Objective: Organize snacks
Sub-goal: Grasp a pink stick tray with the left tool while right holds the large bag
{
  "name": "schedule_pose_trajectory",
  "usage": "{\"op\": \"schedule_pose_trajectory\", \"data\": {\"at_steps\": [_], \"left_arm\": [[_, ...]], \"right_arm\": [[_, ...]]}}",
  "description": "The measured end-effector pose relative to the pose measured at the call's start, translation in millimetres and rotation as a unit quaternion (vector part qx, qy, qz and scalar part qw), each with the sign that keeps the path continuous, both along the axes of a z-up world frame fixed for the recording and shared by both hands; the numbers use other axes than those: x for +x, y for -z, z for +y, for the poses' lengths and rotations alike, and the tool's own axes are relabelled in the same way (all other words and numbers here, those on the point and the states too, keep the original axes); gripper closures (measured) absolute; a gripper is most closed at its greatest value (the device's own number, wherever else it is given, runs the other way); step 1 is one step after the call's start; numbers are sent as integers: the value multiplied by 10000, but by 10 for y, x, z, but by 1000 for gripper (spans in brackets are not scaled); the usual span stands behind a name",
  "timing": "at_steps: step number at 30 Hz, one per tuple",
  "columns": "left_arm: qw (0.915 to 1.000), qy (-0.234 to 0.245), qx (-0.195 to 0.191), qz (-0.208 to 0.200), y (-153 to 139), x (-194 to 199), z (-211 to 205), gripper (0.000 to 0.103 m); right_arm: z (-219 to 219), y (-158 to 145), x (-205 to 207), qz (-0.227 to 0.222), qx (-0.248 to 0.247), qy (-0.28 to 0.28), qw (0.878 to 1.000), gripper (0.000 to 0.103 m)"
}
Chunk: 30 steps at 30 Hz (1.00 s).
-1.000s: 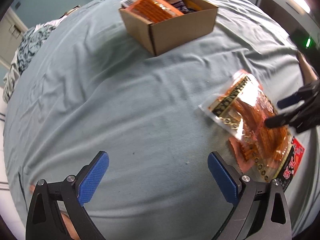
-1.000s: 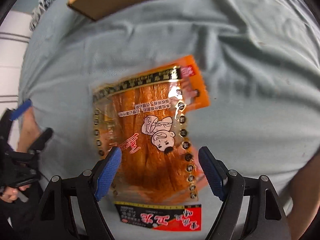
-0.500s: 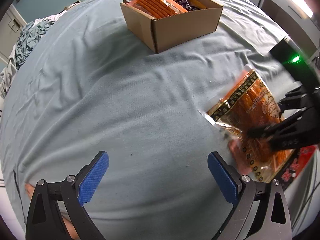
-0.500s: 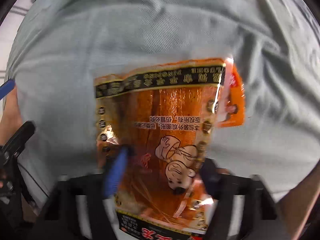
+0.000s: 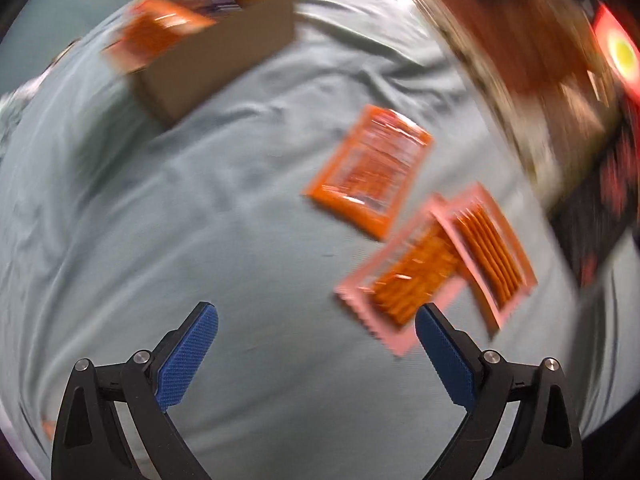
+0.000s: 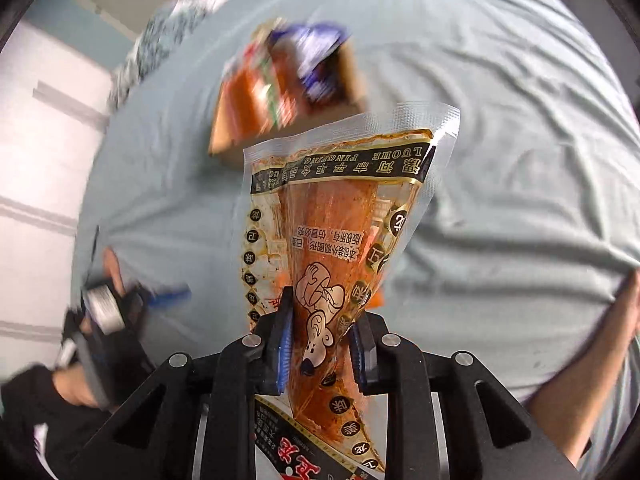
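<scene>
My right gripper (image 6: 320, 320) has its jaws closing on a large clear bag of orange spicy strips (image 6: 336, 208), pads pressing its lower part, and the bag hangs lifted off the sheet. The same bag shows as a brown blur (image 5: 532, 52) at the upper right of the left wrist view. A cardboard box (image 5: 216, 64) with several snack packs stands farther back, also seen as the box (image 6: 352, 80) behind the bag. My left gripper (image 5: 316, 344) is open above bare sheet. An orange packet (image 5: 370, 168) and two pink-edged packets (image 5: 408, 280) (image 5: 492, 248) lie to its right.
A grey-blue bed sheet (image 5: 160, 220) covers the whole surface, with wrinkles. A patterned cloth (image 6: 160, 40) lies at the far edge. A person's forearm (image 6: 592, 344) is at the right, and a hand holding the left gripper (image 6: 100, 320) at the lower left.
The right gripper closed on the big bag and lifted it, uncovering the small packets beneath. The left gripper swung right toward those packets and stayed open.
</scene>
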<state>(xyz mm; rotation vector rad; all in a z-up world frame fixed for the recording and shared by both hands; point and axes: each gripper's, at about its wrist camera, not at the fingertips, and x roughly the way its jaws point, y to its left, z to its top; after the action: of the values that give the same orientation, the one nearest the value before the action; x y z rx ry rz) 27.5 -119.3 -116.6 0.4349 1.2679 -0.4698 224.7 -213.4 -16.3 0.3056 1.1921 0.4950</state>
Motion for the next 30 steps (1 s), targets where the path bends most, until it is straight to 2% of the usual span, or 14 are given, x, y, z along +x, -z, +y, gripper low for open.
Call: {"op": "schedule_pose_trajectory", "data": {"at_steps": [3,6,7,9,12,16,18,20,22,23,24,25,26,30], "left_arm": [[9969,684,359,-150,134,-147,-349,2],[9957,908,162,96,193,-215,-603,2],[9956,898,28,258,209,-224,-691,2],[9956,706,-177,586,266,-203,-862,2],[9946,255,-194,988,412,-129,-1043,0],[9956,-304,12,886,479,-33,-1281,0],[9962,-321,318,741,534,-24,-1402,0],[9971,-123,554,504,580,-76,-1525,0],[9981,172,529,274,572,-177,-1599,8],[9977,445,474,174,535,-254,-1647,25],[9961,754,450,76,483,-338,-1701,51],[9946,909,497,-16,452,-392,-1730,66],[9939,996,456,93,425,-417,-1738,68],[9932,806,-78,833,376,-465,-1568,74]], "right_arm": [[-262,23,57,80,217,432,9988,81],[-456,99,41,125,397,787,9960,81],[-656,93,-40,116,388,858,9955,81],[-784,129,-80,138,411,1059,9934,81],[-843,125,-194,229,484,1202,9913,81],[-917,74,-252,305,491,1354,9891,81],[-982,53,-283,288,467,1386,9888,81],[-1002,42,-299,243,444,1400,9889,81],[-1005,40,-303,194,444,1429,9886,81],[-1036,23,-329,188,485,1450,9881,81],[-1056,25,-343,180,498,1463,9878,81],[-1055,56,-332,173,487,1472,9878,81],[-1059,63,-332,165,457,1495,9876,81],[-1092,35,-367,103,517,1553,9865,81]]}}
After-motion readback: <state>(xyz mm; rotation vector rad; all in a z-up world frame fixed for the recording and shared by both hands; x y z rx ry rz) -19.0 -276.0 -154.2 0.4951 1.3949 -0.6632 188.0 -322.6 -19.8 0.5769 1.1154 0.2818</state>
